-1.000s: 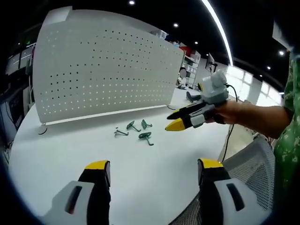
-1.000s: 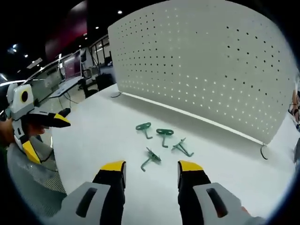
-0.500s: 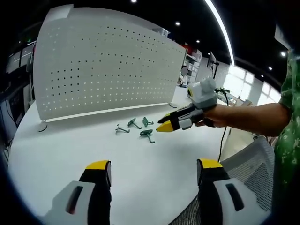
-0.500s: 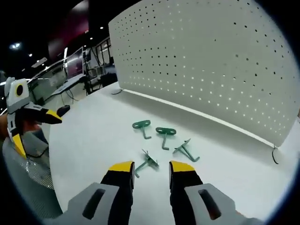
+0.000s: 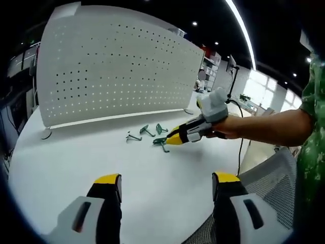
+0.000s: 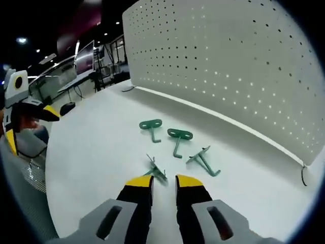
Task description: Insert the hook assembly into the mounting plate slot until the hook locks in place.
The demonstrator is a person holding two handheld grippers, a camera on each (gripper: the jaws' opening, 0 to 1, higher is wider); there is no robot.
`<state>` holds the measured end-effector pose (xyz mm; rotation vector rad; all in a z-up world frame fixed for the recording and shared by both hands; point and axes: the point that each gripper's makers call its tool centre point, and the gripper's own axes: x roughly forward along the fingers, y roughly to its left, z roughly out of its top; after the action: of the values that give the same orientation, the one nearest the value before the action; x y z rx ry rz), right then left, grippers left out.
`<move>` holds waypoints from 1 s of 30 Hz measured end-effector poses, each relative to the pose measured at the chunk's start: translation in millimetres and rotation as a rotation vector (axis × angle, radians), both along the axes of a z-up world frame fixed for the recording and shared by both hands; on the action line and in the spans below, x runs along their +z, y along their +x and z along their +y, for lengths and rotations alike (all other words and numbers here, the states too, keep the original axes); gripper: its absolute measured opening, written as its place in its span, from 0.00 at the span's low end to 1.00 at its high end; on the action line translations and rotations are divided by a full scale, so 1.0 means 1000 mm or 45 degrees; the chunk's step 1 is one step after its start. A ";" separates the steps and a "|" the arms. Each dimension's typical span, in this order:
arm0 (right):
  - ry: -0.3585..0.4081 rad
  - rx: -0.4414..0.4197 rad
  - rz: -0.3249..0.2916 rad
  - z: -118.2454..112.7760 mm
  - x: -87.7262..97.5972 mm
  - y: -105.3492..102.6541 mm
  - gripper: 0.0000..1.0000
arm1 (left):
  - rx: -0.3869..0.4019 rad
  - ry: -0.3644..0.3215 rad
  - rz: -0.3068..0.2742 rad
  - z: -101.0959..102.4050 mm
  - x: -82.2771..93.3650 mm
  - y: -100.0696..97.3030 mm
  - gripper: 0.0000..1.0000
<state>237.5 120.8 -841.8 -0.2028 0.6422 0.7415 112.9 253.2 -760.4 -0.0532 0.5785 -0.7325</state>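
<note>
1. The hooks are small green metal pieces, each with a flat plate end and a thin bent shank, lying on the white table [image 6: 91,152].
2. Four hooks are counted. In the right gripper view they are: hook A [image 6: 151,125] at 11 o'clock of the cluster, hook B [image 6: 179,137] just right of it, hook C [image 6: 204,161] at 3 o'clock, and hook D [image 6: 156,171] at 6 o'clock, nearest the camera.
3. The right gripper [image 6: 163,182] has its yellow-tipped jaws drawn close together, with only a narrow gap; hook D lies right at the tips. Whether the jaws actually clamp it cannot be told.
4. The left gripper view shows the same moment from the side: the right gripper [image 5: 174,140], held in a hand [image 5: 223,129], points at 9 o'clock with its tip down at a hook [image 5: 160,143] on the table, the other hooks just beyond.
5. The left gripper [image 5: 165,180] has its jaws spread wide, with nothing between them, well short of the hooks. In the right gripper view it sits at 9 o'clock [image 6: 28,127], off the table edge.
6. One white pegboard [image 5: 117,66] stands upright behind the hooks, at 12 o'clock in both views, dotted with rows of small holes.
7. The left gripper view alone gives the sleeve [image 5: 312,137] and a mesh chair [image 5: 277,185] at 4 o'clock.
</note>
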 end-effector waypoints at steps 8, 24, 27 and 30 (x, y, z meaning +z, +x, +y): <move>-0.029 0.053 -0.015 0.003 -0.008 0.003 0.11 | 0.002 0.009 0.013 0.000 -0.002 -0.001 0.74; -0.012 0.101 -0.045 0.006 -0.011 0.006 0.02 | 0.015 0.017 0.032 0.002 -0.005 -0.001 0.72; -0.030 0.115 -0.051 0.007 -0.011 0.005 0.01 | 0.015 0.019 0.034 0.002 -0.006 -0.001 0.72; -0.047 0.125 -0.051 0.008 -0.010 0.004 0.01 | 0.014 0.019 0.036 0.002 -0.006 -0.001 0.71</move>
<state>241.6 128.6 -852.2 -0.2845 0.6115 0.8186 111.7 254.9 -766.8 -0.0526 0.6101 -0.7177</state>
